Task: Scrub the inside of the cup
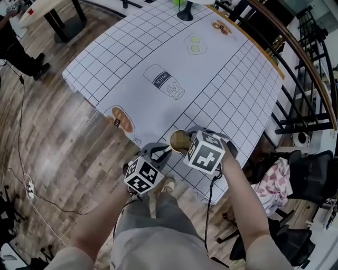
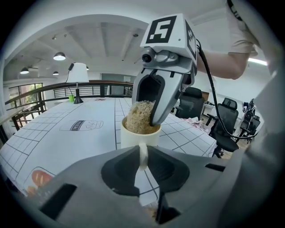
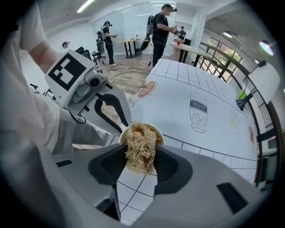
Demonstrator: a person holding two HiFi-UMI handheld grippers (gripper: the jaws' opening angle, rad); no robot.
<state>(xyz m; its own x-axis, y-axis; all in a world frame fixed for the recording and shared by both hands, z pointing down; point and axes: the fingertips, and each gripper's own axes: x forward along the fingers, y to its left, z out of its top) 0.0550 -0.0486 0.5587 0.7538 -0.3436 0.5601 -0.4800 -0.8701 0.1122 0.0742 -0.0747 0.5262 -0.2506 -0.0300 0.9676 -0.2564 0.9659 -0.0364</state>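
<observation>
**Cup upright, wad in its mouth**

The cup (image 2: pixel 133 138) stands mouth up at the near edge of the counter (image 1: pixel 222 84), handle pointing at the left tool (image 2: pixel 142 162), which clamps it. The right tool (image 3: pixel 141 164) pinches a fibrous scrub wad (image 3: pixel 140 149) dipping into the cup.

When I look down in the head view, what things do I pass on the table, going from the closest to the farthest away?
cup → bread picture → milk bottle picture → green slices picture → dark lamp foot
</observation>
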